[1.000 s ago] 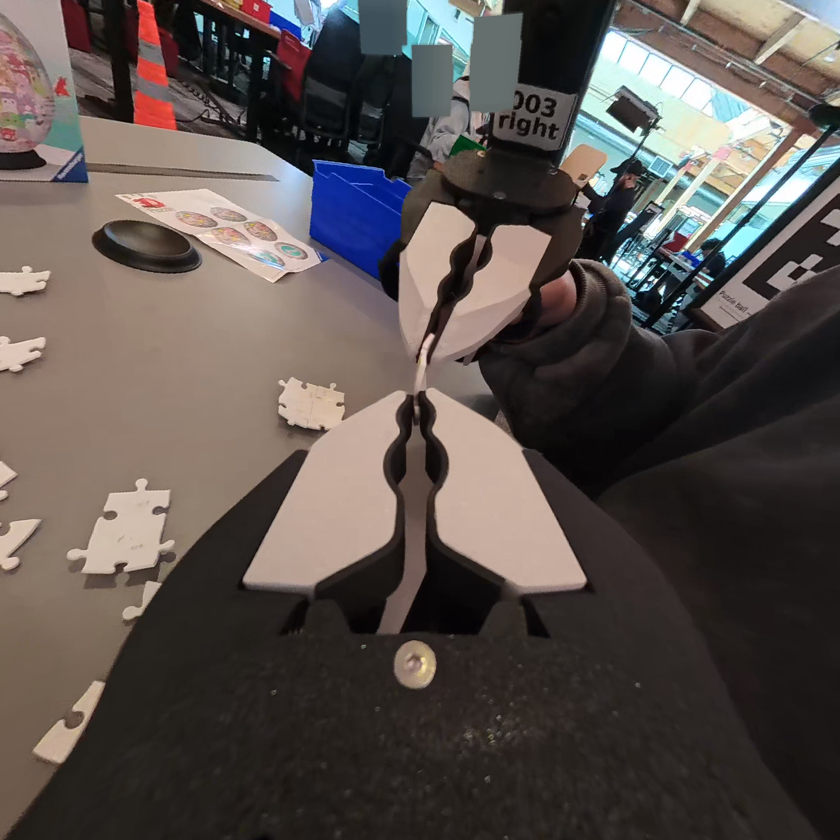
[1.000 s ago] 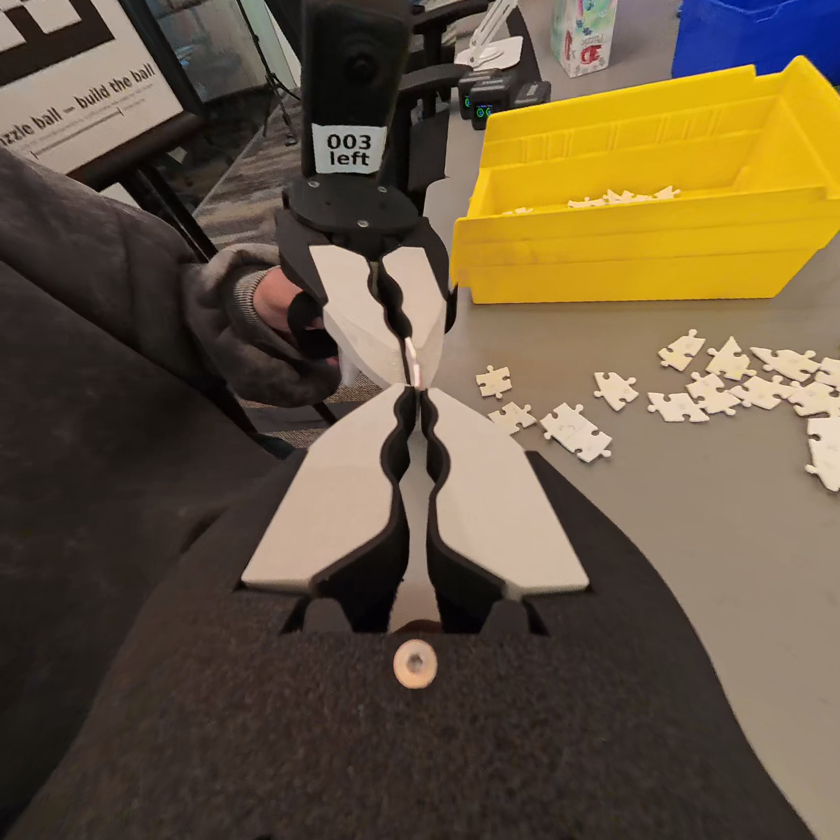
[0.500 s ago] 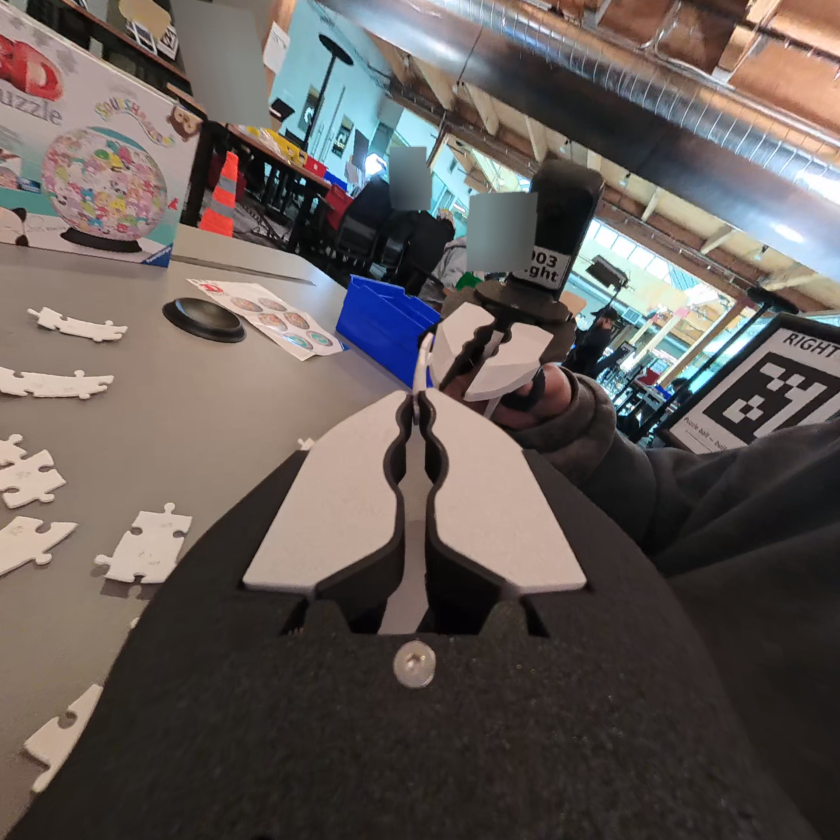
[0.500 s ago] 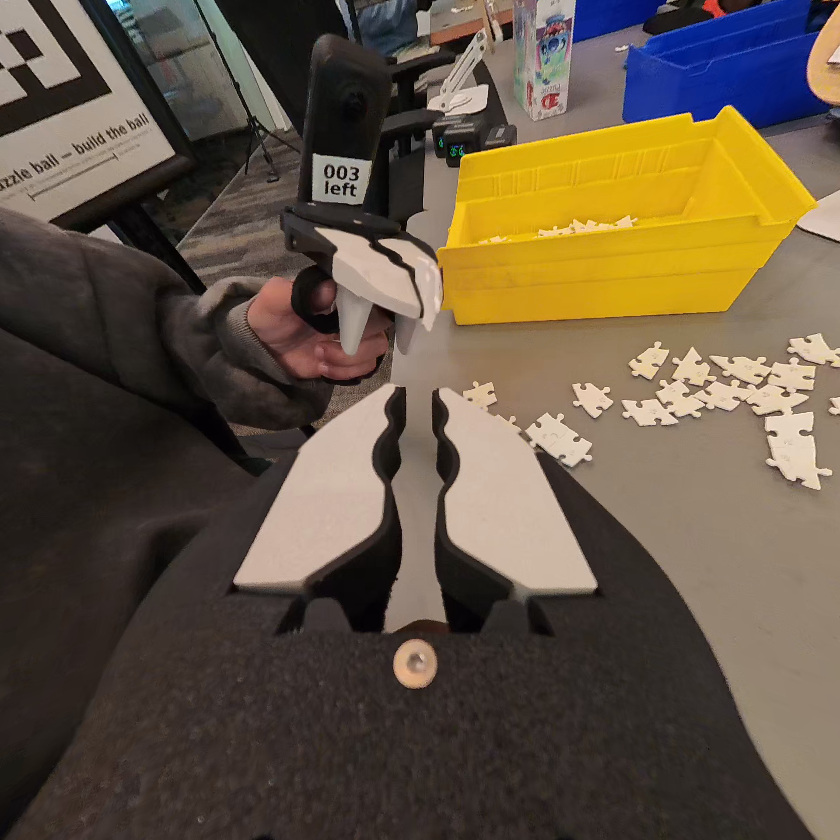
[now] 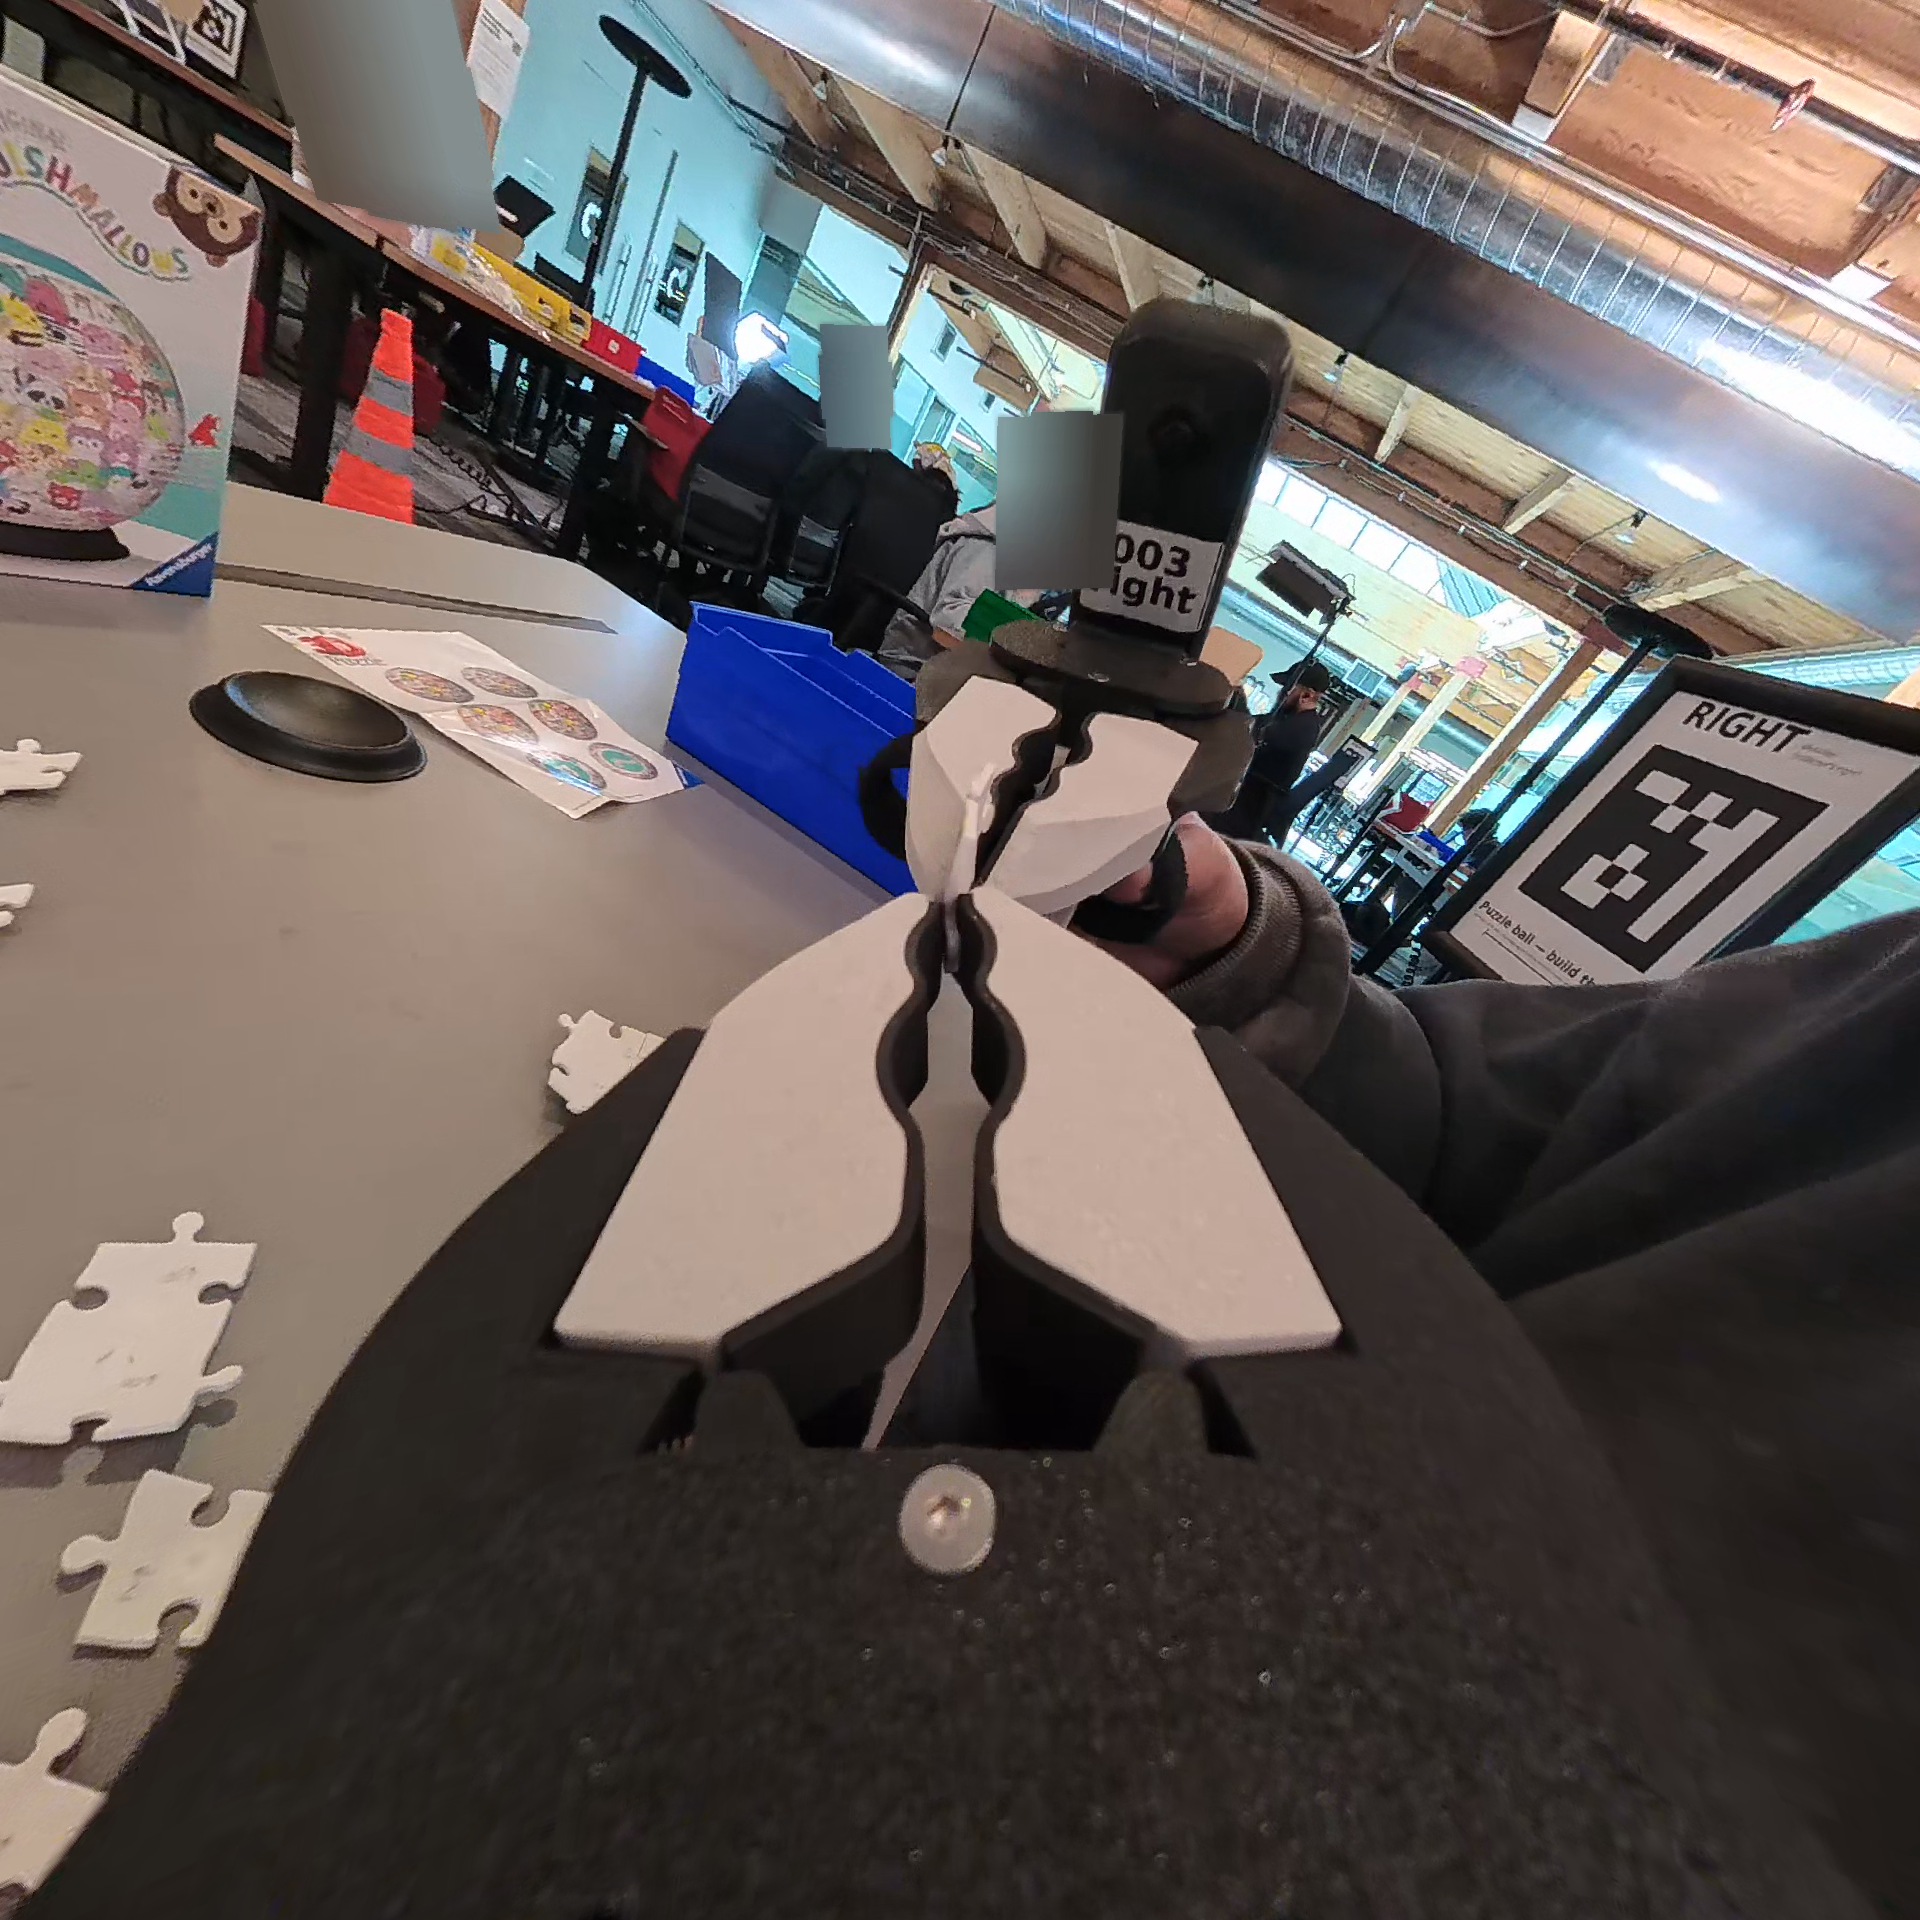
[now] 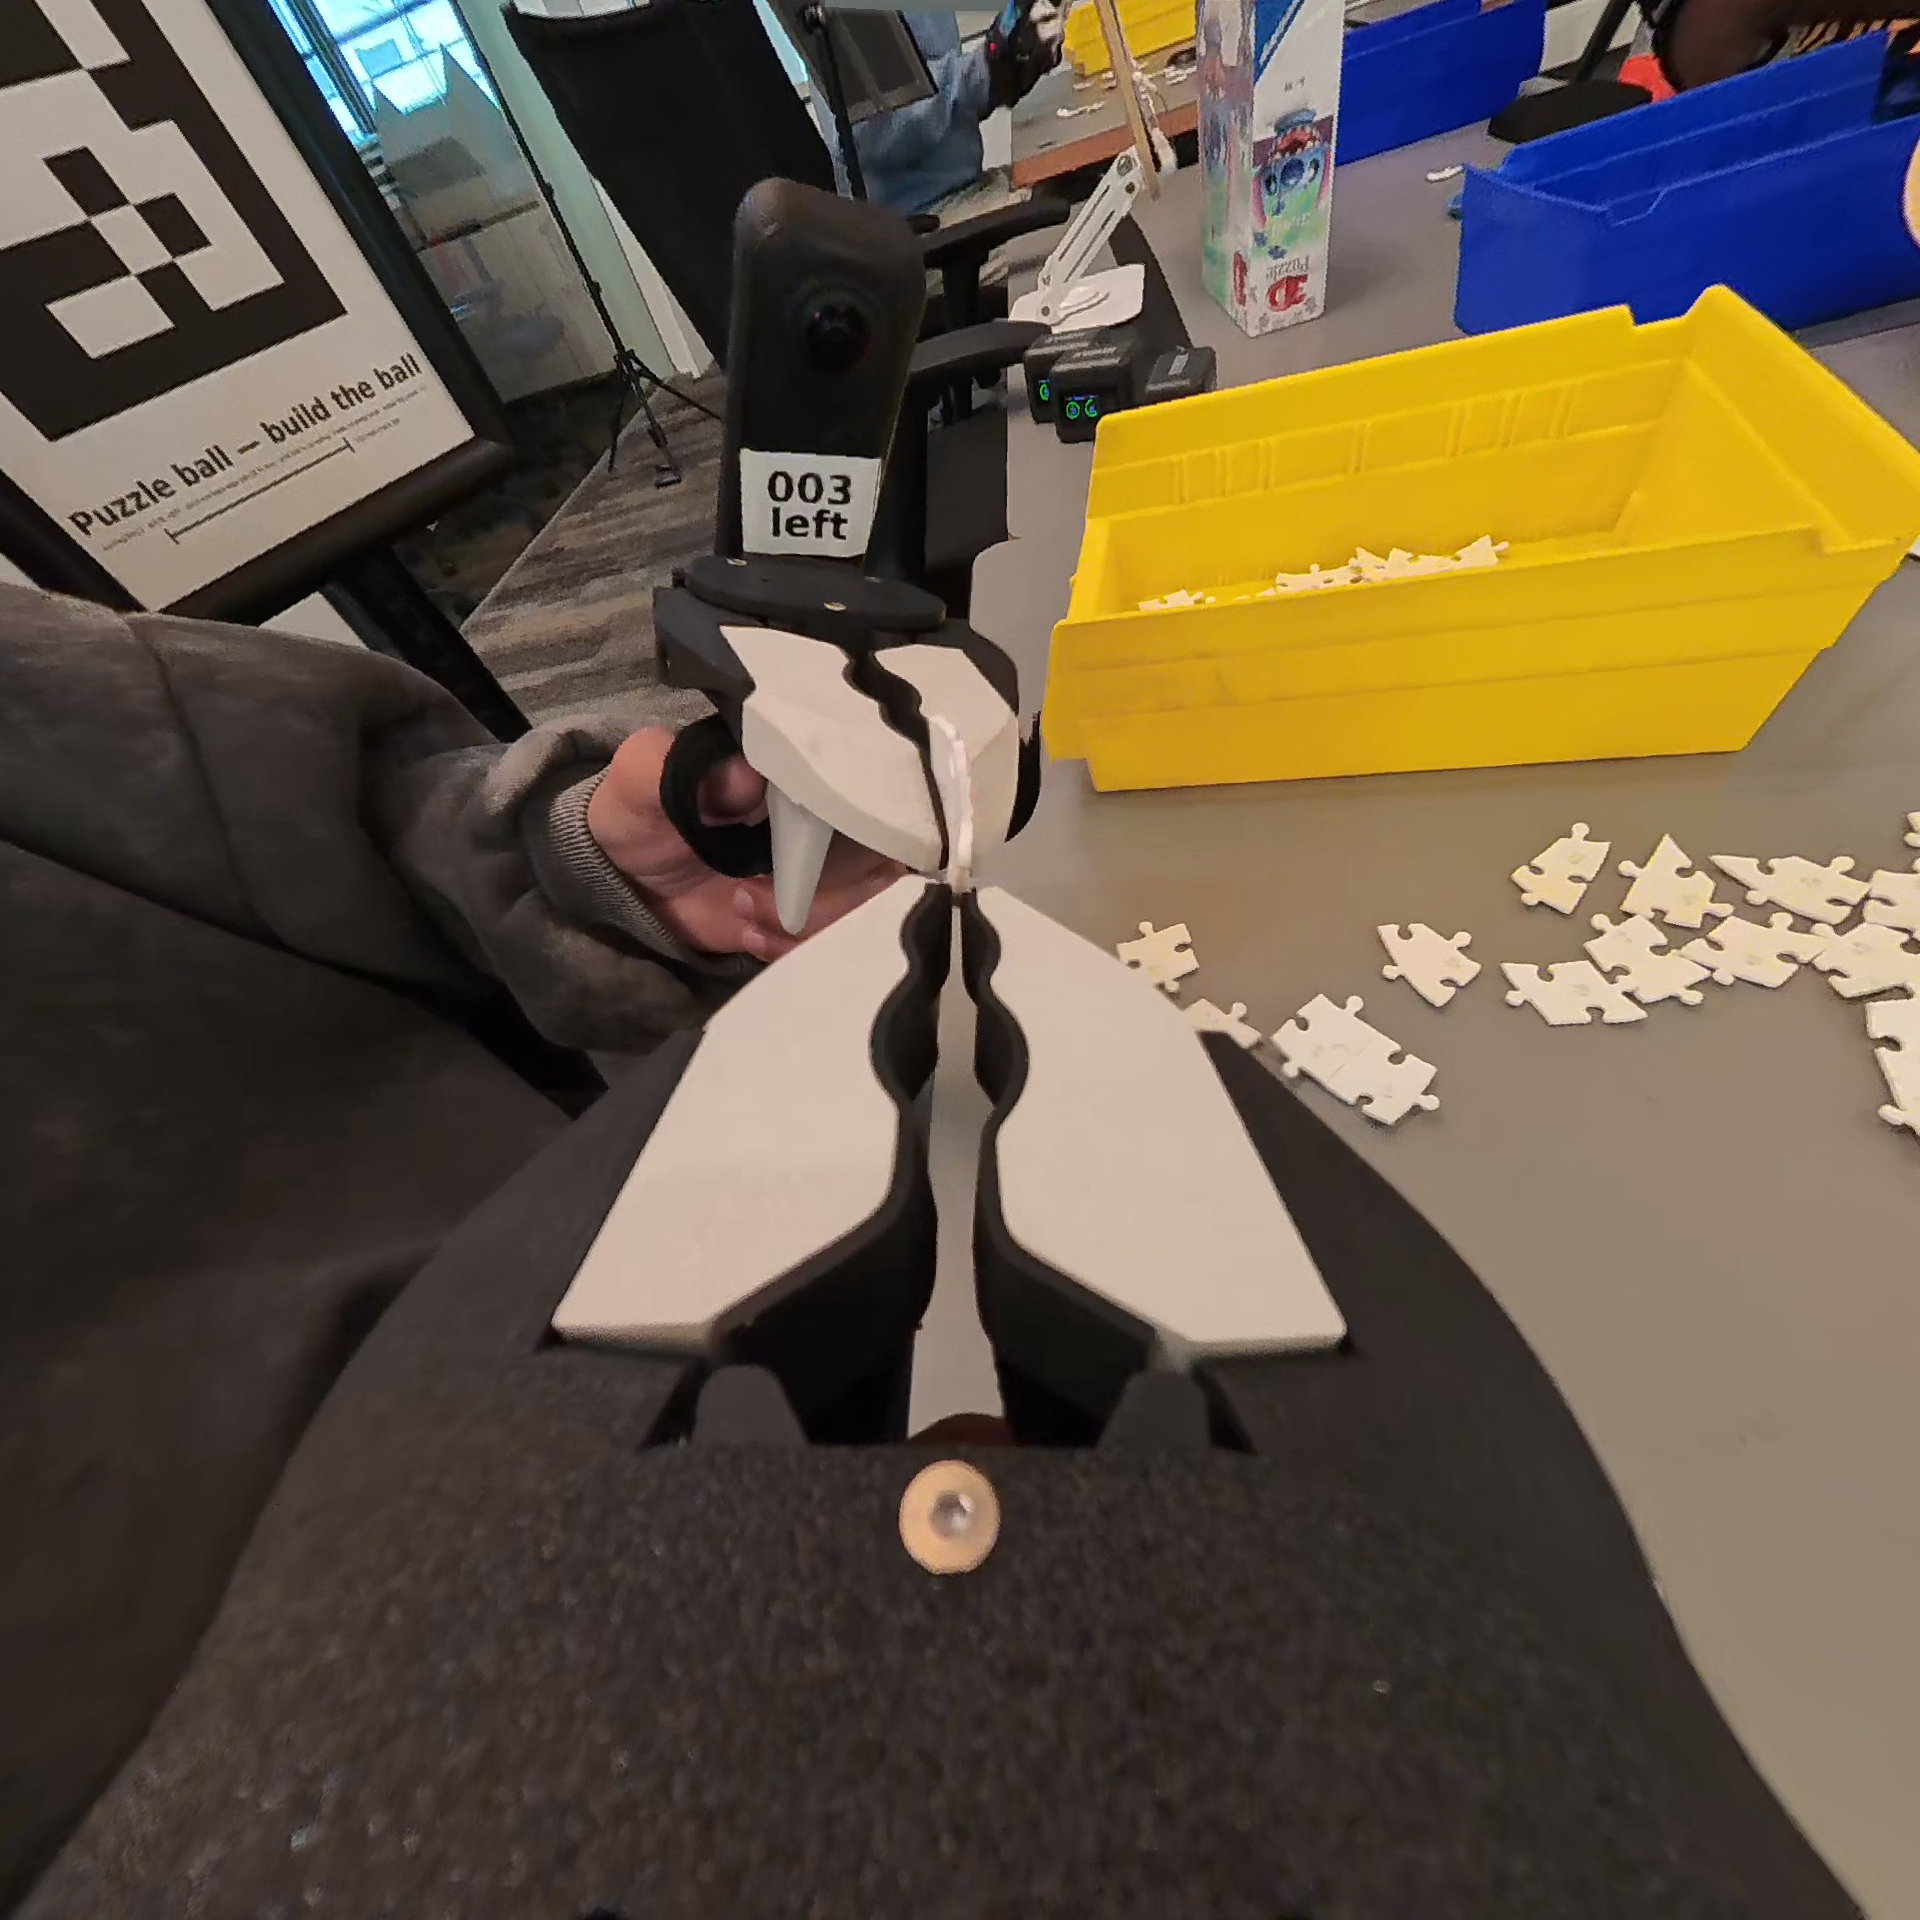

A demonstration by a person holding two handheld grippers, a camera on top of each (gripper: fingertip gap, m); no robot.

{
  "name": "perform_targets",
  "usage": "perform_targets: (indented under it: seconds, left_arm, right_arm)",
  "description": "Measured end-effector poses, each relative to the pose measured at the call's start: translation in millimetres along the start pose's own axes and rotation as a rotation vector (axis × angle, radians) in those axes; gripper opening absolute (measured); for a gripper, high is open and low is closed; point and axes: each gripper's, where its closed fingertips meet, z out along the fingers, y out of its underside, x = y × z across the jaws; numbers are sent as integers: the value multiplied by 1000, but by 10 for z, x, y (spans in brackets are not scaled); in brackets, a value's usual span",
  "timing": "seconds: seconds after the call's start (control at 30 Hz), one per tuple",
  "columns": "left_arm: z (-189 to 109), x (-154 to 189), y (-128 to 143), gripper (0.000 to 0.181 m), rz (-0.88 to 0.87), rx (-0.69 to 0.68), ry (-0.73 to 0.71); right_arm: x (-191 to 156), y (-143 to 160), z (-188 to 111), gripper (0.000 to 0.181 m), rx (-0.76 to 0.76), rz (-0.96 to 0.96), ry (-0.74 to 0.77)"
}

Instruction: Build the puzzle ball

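Step in hand: two white puzzle pieces are being brought together edge to edge in the air above the desk (image 5: 312, 987); this is judged to be an early joining step, since no part of a ball is being shown.
Next move: a knob is judged to need lining up with its socket before the pieces are pressed together; a slight tilt could be enough to block the fit.
Left gripper (image 5: 948, 930): its fingers are being kept closed on a thin white puzzle piece (image 6: 951, 774), seen edge-on.
Right gripper (image 6: 951, 896): its fingers are being kept nearly closed on another white piece (image 5: 971, 842), touching or just beside the first.
Loose pieces (image 6: 1704, 935): white, blank side up, are lying scattered on the desk, more in the yellow bin (image 6: 1455, 675).
Black stand (image 5: 307, 722): is sitting unused beside the leaflet (image 5: 488, 717).
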Motion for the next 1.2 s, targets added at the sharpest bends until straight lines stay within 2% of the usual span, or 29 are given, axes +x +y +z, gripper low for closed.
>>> perform_targets:
  seconds: [0.1,0.17,0.2,0.43,0.63,0.8,0.93,1.2]
  left_arm:
    - [-13,-14,31,6,7,-12,-31]
    - [-57,-47,71,25,8,-26,-68]
    - [-96,-65,87,29,7,-28,-90]
    - [-456,-165,160,29,44,-22,-262]
    - [-508,-206,79,27,69,4,-301]
    - [-480,-217,38,27,76,10,-299]
    - [-469,-279,3,27,101,0,-319]
    - [-375,-453,57,27,111,-57,-313]
  right_arm:
    - [4,19,6,2,0,25,-13]
    - [53,23,-27,2,-5,16,10]
    - [85,14,-60,2,-6,16,23]
    - [567,-106,-467,2,-19,77,234]
    - [1153,-235,-580,2,-110,117,377]
    - [1720,-251,-428,2,-313,114,427]
    - [2241,-304,-233,2,-415,153,426]
    - [3103,-149,253,2,-622,175,389]
